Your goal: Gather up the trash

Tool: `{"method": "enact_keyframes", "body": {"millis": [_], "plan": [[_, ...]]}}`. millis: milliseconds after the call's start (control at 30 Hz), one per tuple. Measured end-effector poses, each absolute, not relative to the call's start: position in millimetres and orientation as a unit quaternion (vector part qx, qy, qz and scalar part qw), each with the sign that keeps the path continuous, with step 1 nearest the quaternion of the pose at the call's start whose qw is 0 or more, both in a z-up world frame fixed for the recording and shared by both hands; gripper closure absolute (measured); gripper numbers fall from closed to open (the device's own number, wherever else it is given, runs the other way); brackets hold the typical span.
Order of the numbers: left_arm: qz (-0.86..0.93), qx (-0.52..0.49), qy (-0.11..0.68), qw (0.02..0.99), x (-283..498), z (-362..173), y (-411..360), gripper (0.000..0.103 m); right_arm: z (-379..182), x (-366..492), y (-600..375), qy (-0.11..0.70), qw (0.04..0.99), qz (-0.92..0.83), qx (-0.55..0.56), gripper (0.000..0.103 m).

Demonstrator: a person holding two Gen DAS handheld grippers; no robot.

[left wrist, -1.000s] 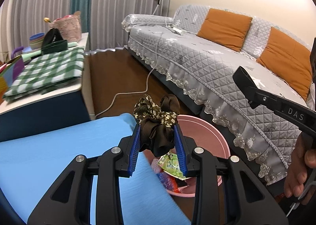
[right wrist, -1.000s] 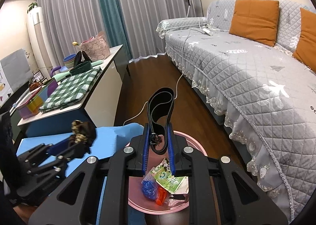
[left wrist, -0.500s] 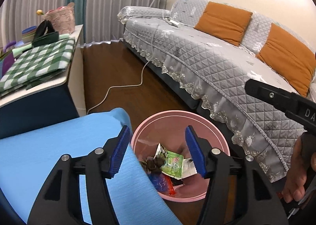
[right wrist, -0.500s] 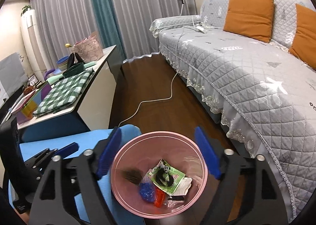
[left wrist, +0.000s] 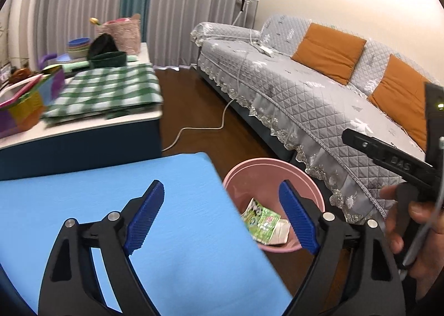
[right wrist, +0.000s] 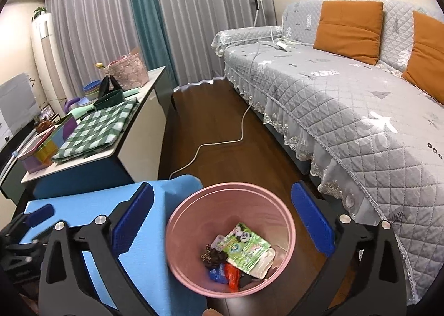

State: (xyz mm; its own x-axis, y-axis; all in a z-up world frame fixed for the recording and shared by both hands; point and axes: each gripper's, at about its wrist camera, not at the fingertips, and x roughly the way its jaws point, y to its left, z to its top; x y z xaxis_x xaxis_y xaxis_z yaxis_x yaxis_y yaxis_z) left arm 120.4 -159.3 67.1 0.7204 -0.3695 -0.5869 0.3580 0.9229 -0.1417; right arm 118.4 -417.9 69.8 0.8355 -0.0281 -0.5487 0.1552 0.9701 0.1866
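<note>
A pink bin (right wrist: 177, 235) stands on the wood floor beside a blue table (right wrist: 149, 246). Inside lie a green panda wrapper (right wrist: 245, 246), a brown scrunchie (right wrist: 212, 255), blue and red wrappers (right wrist: 226, 274) and white paper (right wrist: 263, 260). My right gripper (right wrist: 222, 219) is open and empty, right above the bin. My left gripper (left wrist: 222, 216) is open and empty, over the blue table's (left wrist: 83, 194) right edge, with the bin (left wrist: 277, 169) and the panda wrapper (left wrist: 259, 221) just beyond. The right gripper's body (left wrist: 388, 160) shows at the right.
A grey quilted sofa (right wrist: 347, 99) with orange cushions (right wrist: 349, 30) runs along the right. A white cable (right wrist: 222, 141) lies on the floor. A side desk (right wrist: 91, 127) at the left holds a green checked cloth, bowls and a basket.
Both grippers opened. The left let go of the brown scrunchie and the right let go of the black band; both dropped into the bin. The left gripper then drew back over the table.
</note>
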Motion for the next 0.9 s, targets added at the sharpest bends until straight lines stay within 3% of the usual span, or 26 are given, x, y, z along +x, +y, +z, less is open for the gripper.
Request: {"method": "enact_keyframes", "body": {"millis": [500,900], "plan": [[-0.132,-0.019,0.31,0.941,-4.2,70.0,-50.6,0.016,89.2,31.1,-311.5,0.28,0.957,0.022,0.074,0.005],[-0.024,-0.038,0.34,0.939,-66.7,35.9,-15.2,0.016,60.6,-67.9,-245.8,0.283,0.958,-0.01,0.043,0.005]]}}
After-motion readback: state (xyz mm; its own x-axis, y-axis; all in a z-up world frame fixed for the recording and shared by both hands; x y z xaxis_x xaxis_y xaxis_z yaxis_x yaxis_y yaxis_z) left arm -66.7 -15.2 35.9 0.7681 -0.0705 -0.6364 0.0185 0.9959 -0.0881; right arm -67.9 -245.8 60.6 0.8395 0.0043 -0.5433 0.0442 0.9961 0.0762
